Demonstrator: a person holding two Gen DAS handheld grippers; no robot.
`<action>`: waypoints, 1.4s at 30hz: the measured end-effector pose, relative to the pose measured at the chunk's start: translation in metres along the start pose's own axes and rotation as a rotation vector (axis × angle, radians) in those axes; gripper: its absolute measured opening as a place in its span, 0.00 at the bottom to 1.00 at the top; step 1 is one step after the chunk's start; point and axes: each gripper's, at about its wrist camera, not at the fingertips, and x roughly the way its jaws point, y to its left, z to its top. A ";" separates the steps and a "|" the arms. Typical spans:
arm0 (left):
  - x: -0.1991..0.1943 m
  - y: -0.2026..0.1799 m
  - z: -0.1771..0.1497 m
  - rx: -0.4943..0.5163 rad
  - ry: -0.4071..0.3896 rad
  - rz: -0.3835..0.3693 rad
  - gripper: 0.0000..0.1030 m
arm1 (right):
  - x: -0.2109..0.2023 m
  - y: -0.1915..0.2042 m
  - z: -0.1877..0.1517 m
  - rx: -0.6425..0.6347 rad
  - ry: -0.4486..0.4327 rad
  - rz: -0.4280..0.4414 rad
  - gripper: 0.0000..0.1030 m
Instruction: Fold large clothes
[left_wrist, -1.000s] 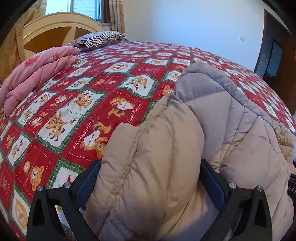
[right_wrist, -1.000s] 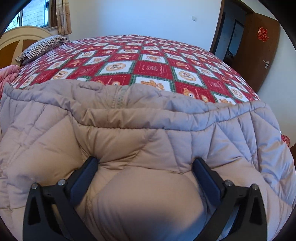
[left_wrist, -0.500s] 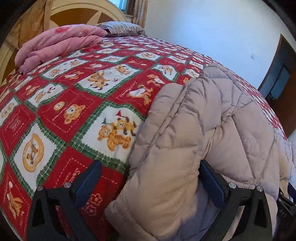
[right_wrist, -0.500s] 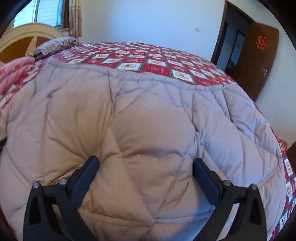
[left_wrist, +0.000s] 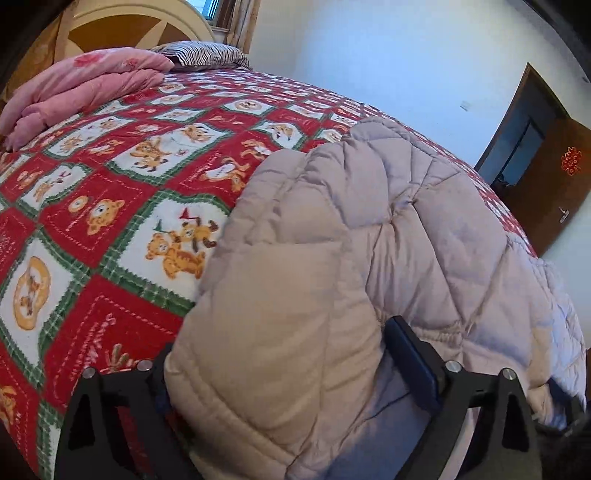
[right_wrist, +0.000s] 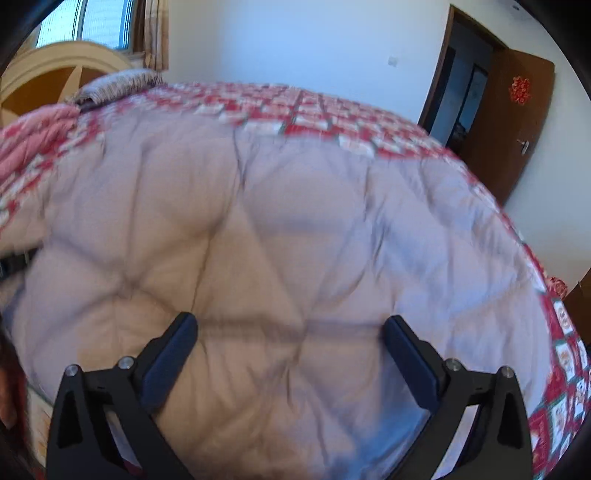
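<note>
Jacket (left_wrist: 369, 229), beige quilted, on bed (left_wrist: 110, 206), long axis running ahead-right from left gripper (left_wrist: 280, 369); folded edge between its closing jaws. Right gripper (right_wrist: 291, 347) spread wide, jacket bulging between fingers, grip unclear.

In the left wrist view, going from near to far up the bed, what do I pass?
Puffy beige quilted coat → red checked teddy-bear bedspread → folded pink floral quilt → striped grey pillow → cream arched wooden headboard.
</note>
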 end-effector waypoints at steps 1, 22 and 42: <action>0.000 -0.001 0.002 -0.004 0.004 -0.028 0.74 | 0.006 -0.001 -0.005 0.008 -0.015 0.005 1.00; -0.100 0.079 -0.005 -0.060 -0.119 -0.179 0.18 | -0.025 0.063 -0.032 -0.070 -0.054 0.008 1.00; -0.188 -0.108 0.037 0.411 -0.424 -0.140 0.17 | -0.078 -0.055 -0.014 0.135 -0.154 0.132 0.99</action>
